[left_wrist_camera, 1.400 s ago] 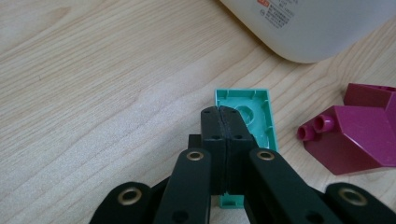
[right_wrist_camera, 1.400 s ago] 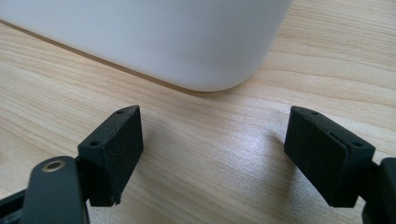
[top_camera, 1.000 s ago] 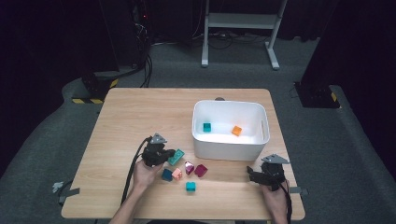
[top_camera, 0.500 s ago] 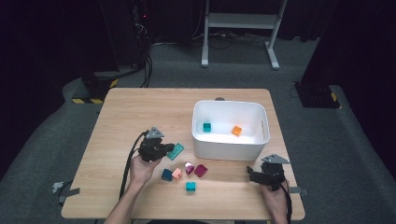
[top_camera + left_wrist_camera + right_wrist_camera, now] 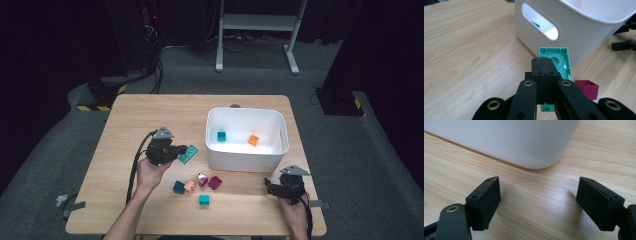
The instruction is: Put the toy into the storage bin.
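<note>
Brick first: a flat green building brick [image 5: 555, 61] is pinched by its edge in my left hand-held gripper [image 5: 179, 152], the jaws pressed nearly together on its thin wall, so most of the piece sticks out beyond the tips with its hollow underside turned toward the gripper's camera. I judge the edge grip is chosen because the brick is too flat to take any other way, and it leaves the piece free to drop cleanly. It hangs above the desk [image 5: 150, 115], clear of the wood, just short of the near wall of the white bin [image 5: 247, 157], which stands ahead of the jaws with its handle slot facing me. Inside the bin lie a teal brick [image 5: 221, 136] and an orange brick [image 5: 254, 140], so I take this as sorting the loose pieces into it.

Below and to the side of the left gripper the rest wait in a loose cluster: a dark blue brick [image 5: 178, 187], a salmon brick [image 5: 189, 187], a purple piece [image 5: 202, 179], a magenta brick [image 5: 215, 182] and a teal cube [image 5: 204, 200].

My right hand-held gripper [image 5: 274, 187] rests low on the desk off the bin's near corner, jaws spread wide with nothing between them, simply parked out of the way.

How deep the jaws bite on the green brick is hidden by the pads themselves, its lower end is cut off behind them, and its studded face is turned away. The purple piece's shape is too small to make out.
</note>
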A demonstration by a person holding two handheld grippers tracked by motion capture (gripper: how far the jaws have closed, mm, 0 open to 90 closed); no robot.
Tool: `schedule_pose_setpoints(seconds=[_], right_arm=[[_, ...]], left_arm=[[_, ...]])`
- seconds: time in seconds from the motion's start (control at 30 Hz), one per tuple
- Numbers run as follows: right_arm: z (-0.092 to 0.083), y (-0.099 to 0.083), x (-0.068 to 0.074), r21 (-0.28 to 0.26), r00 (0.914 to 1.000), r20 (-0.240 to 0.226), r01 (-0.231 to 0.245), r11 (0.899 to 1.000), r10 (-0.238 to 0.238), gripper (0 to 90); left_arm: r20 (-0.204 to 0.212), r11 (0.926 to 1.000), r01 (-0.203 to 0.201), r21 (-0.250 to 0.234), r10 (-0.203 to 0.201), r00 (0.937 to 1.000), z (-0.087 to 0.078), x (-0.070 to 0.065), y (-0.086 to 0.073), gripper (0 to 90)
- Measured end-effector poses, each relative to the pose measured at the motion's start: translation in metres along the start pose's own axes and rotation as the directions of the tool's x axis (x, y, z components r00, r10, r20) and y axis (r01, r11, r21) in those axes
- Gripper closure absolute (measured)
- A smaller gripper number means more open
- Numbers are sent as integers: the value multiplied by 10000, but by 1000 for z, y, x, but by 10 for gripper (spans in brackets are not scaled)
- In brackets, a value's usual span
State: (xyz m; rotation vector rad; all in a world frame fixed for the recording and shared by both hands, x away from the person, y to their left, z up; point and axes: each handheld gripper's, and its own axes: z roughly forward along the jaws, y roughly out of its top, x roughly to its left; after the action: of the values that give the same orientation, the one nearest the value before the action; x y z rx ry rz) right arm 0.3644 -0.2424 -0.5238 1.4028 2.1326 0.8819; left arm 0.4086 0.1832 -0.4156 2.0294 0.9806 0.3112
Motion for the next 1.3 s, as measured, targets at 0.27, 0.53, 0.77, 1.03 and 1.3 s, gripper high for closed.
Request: schedule_pose_setpoints(seconds=[0.27,0.53,0.77,1.03,1.3], right_arm=[[0,0,0,0,10000,-1,1,10000,-1,193],[0,0,0,0,10000,0,1,10000,-1,193],[0,0,0,1,10000,0,0,10000,0,193],[0,0,0,2,10000,-1,2,10000,-2,193],[0,0,0,1,10000,0,3,10000,-3,193]], left_arm=[[158,9996,-186,-197,189,9997,-11,-2,22,892],[369,9989,-282,-368,295,9989,-19,-5,43,892],[620,9982,-313,-514,345,9975,-23,-7,59,892],[785,9972,-513,-548,555,9954,-18,-12,80,892],[1032,9956,-599,-715,671,9924,-11,-18,92,891]])
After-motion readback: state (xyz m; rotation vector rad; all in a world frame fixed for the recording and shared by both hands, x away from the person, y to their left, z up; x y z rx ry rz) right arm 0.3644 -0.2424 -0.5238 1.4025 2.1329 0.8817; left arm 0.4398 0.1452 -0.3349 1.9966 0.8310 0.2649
